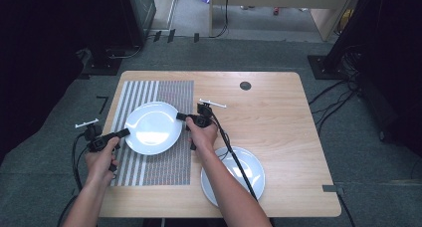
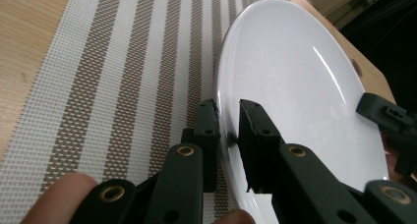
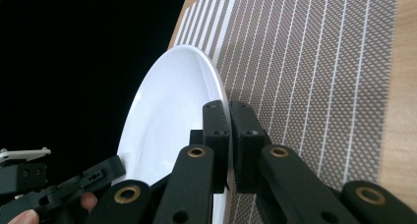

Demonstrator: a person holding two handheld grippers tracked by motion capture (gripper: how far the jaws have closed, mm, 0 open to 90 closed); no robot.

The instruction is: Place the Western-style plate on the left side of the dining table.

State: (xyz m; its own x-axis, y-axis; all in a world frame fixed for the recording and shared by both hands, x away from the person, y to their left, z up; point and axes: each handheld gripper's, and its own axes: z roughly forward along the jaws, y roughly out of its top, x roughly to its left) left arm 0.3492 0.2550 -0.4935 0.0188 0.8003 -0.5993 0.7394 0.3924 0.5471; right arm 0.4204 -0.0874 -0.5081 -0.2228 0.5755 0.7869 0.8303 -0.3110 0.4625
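White plate (image 1: 152,127) over the striped mat (image 1: 164,95) near the surface's left edge, its rim clamped by left gripper (image 1: 123,133) and right gripper (image 1: 182,117).

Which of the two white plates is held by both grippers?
The plate over the striped placemat: the left gripper and the right gripper clamp its opposite rims. The other plate lies on bare wood near the table's front edge, unheld.

- No lettering, label, brand, number or sign can be read in the high view.
- The two gripper views carry no legible writing either.
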